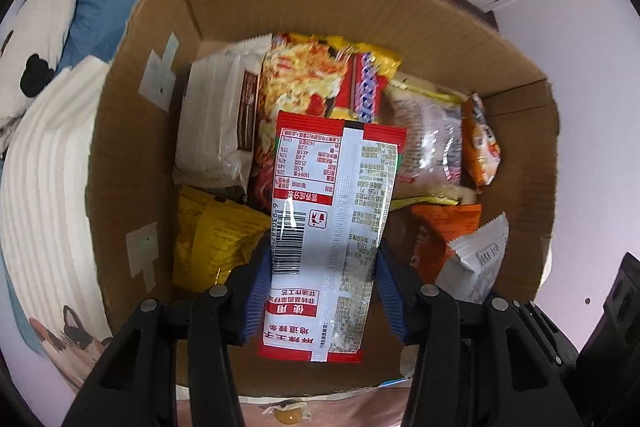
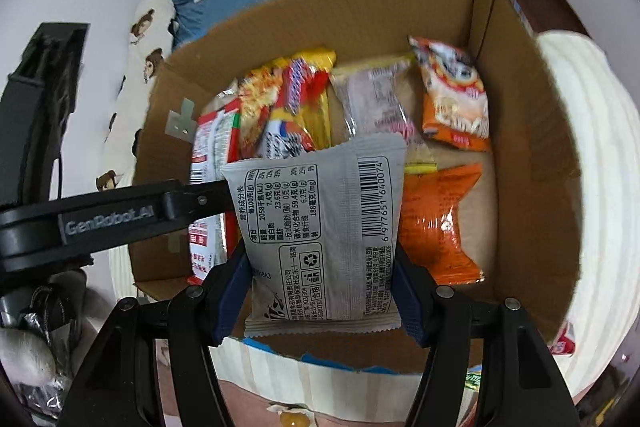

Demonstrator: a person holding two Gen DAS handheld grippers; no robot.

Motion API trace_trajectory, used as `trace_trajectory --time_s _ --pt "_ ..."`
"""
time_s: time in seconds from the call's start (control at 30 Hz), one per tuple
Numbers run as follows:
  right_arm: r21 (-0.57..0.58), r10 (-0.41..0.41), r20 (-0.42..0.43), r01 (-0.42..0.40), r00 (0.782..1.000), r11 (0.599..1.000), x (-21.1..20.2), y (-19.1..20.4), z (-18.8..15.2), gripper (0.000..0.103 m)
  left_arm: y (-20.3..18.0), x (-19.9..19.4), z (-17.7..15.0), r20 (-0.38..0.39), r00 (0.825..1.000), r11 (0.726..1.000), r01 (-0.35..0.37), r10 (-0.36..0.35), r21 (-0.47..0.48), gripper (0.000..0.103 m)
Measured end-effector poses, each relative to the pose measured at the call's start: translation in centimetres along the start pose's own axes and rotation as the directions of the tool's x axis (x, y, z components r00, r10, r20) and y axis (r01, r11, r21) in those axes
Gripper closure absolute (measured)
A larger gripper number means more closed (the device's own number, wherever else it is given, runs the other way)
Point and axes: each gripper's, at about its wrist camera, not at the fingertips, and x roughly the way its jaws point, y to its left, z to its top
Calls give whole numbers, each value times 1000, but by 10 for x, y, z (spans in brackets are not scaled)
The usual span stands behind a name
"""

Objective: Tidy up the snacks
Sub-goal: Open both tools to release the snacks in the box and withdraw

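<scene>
Both grippers over the cardboard box (image 1: 152,131), pointing steeply down into it.

Progress: box already well stocked. Along the far wall I count a white-wrapped pack (image 1: 218,115) in the far-left corner, a yellow-and-red noodle pack (image 1: 316,75) beside it, a clear-fronted pale pack (image 1: 430,139) next, and a small orange snack bag (image 2: 456,99) leaning in the far-right corner. A yellow pouch (image 1: 212,239) lies by the left wall; a larger orange bag (image 2: 438,223) sits against the right wall, with bare box floor showing beside it. Judged from that, most sorting looks done; the two packets in hand are not yet set down. Whether more snacks wait outside the box I cannot tell. A bit of red-and-white wrapper shows just past the near-right corner.

Left gripper (image 1: 322,283): blue pads either side of a red-and-white sachet (image 1: 332,227), narrow grip, packet held. It hangs over the middle of the box, near the front wall.

Right gripper (image 2: 322,287): wider set, clamped on a grey snack packet (image 2: 320,223), over the near middle, just right of the sachet.

Look of the things: the sachet is long, flat and glossy, back side up, with barcode, nutrition table and centre seam showing. The grey packet is squarer, puffed, matte, crimped at both ends, also back side up with barcode.
</scene>
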Motion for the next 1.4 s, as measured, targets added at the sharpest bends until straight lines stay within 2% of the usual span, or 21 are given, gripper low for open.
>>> trace_trajectory --time_s 0.03,0.07,0.1,0.13,0.2,0.43,0.63,0.8,1.0,1.23,1.4 --pt "7 -6 -22 6 1000 1000 5 -3 1 23 2 4 1 -28 1000 1000 -12 12 -8 48" --pt "10 -23 -47 24 999 1000 11 -5 1 13 4 6 1 -38 999 1000 -13 12 -17 34" --pt "7 -36 -49 37 998 999 13 -6 1 2 5 8 0 -41 999 1000 -14 13 -17 25" --pt "2 -55 -51 55 997 998 14 -7 1 3 5 8 -1 -37 999 1000 -21 20 -8 12" --pt "-10 -77 -61 76 995 997 16 -8 -1 3 4 6 -3 -21 999 999 -38 38 11 11" --pt "-14 -109 -44 109 993 994 8 -10 -6 3 2 -2 -17 -18 999 999 -30 30 20 11" --pt "-12 -123 -11 123 992 992 -10 -10 -14 3 2 -16 -30 38 997 997 -71 69 34 11" --pt "-19 -134 31 135 990 991 -29 -10 -26 3 3 -36 -46 119 987 993 -110 104 48 11" --pt "-27 -144 115 148 983 989 -60 -5 -47 3 -2 -68 -71 261 957 985 -151 125 81 11" --pt "-45 -145 234 160 961 986 -104 7 -81 3 -8 -113 -120 424 896 974 -195 130 114 11" --pt "-67 -136 308 164 942 984 -135 16 -114 3 -8 -133 -156 495 861 971 -204 117 126 11"
